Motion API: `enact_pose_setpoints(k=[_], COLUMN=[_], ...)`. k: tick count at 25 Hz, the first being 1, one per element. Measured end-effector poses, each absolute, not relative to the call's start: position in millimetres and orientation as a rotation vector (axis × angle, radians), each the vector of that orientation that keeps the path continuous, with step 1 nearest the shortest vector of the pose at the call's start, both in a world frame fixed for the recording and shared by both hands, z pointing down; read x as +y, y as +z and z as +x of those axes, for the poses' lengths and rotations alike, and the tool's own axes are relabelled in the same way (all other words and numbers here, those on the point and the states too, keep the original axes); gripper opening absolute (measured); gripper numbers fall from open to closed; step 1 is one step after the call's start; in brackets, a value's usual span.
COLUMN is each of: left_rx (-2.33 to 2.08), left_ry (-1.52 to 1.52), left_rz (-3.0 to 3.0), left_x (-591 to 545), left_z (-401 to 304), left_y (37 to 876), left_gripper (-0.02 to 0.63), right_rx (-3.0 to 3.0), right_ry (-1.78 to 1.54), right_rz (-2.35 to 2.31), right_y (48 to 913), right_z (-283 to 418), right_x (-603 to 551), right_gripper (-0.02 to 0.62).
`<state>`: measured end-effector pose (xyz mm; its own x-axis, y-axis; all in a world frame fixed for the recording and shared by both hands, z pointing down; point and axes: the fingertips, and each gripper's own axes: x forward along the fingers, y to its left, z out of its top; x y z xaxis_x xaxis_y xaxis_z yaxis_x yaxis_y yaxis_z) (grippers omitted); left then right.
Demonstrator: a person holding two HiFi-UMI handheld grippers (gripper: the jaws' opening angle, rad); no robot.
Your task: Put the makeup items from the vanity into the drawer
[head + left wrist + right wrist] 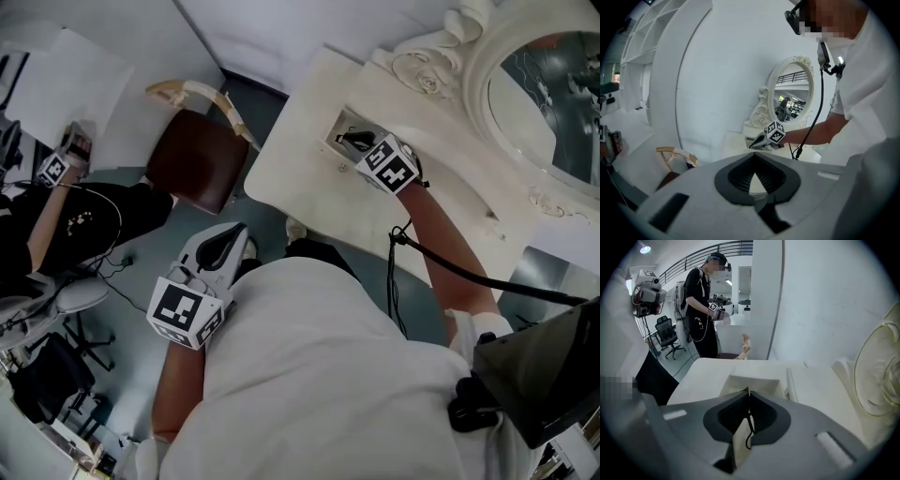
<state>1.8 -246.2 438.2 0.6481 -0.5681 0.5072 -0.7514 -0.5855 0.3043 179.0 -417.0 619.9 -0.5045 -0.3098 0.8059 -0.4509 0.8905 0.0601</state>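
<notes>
The vanity (300, 159) is matt painted wood, its mirror (553, 94) glossy glass.

The bench (300, 178) under the right hand-held gripper (349, 141) is cream-white; the chair seat (192, 159) beyond the grey left hand-held gripper (234, 240) is reddish-brown.

Our shirt (309, 375) is white and short-sleeved. Beside it, the grey left gripper (237, 233) and right gripper (344, 140) carry black-and-white marker cubes.
</notes>
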Motion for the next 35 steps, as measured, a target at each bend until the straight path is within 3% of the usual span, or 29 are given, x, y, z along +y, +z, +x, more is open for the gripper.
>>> enact_pose_setpoints(k=[27,35], left_rx=[-1.030,-1.028], left_ry=[0.505,0.488], left_rz=[2.359,2.378], left_x=[-252.3,-239.7], left_z=[-18.0,-39.5], left_y=[442.8,438.0], left_gripper=[0.003,0.003], right_rx=[-2.048,-2.036], right_ry=[0.180,0.195], right_rz=[0.475,0.519], right_y=[648.4,639.8], right_z=[172.3,170.7], right_x=[-420.6,-421.5], right_gripper=[0.026,0.080])
